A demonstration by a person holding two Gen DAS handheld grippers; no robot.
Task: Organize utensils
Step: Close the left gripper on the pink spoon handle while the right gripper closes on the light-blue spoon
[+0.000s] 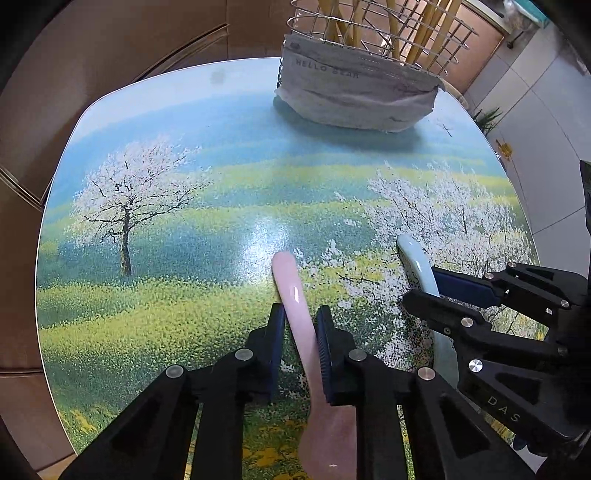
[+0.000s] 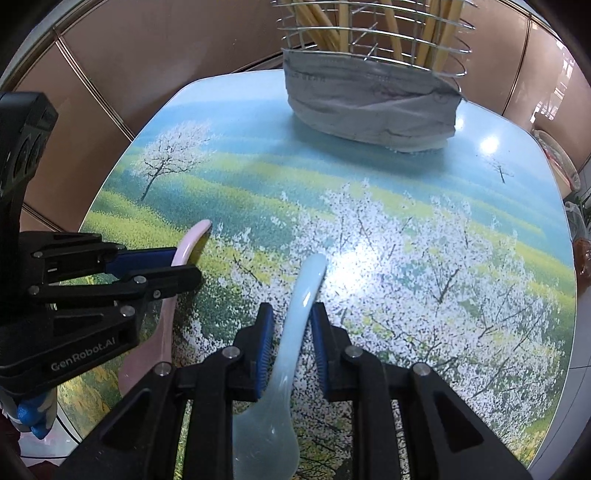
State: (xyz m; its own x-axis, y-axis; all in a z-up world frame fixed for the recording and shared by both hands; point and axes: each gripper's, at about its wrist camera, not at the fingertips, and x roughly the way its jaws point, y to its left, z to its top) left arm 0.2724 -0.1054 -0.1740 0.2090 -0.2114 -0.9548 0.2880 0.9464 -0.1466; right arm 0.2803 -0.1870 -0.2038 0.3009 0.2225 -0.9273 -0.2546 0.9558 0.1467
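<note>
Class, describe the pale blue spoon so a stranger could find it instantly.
Start at the table printed with blossoming trees. Near its front edge lie two ceramic spoons, each between a gripper's fingers. The pale blue spoon is in the right gripper; its neighbour, the pink spoon, is pink.

Home dining spot: printed table (image 1: 147, 221), chopstick basket (image 1: 376, 33).

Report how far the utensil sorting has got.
Done: chopsticks already stand in the wire holder. In hand: left hand-held gripper grips the pink spoon, right hand-held gripper the pale blue spoon. Left: both spoons still go into the holder.
</note>
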